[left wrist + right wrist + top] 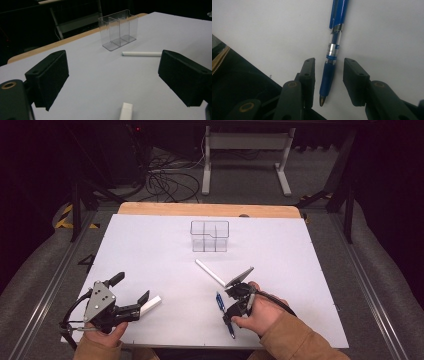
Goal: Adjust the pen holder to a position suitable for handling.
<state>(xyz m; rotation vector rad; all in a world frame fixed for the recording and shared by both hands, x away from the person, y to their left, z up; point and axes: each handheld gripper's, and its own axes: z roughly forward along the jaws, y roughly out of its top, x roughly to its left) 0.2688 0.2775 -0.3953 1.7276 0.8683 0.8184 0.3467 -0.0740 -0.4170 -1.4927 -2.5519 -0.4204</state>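
Blue pen [332, 52] between right claw [329, 75] jaws, slim gaps both sides; left claw [112, 77] wide open, empty.

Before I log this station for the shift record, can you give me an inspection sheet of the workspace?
Surface: white table top with a wooden far edge, lying flat.
Job's things: blue pen flat on the table; clear divided holder standing upright near the far edge, nothing seen in it.
Clutter: one white stick lying loose mid-table, another white stick by the left gripper.
Grippers: right gripper has its jaws on either side of the pen's grip end, gaps showing on both sides; left gripper open, low over the table.
Cables: a black cable trails from the right gripper; tangled leads on the floor beyond.
Surroundings: white table frame, dark room.
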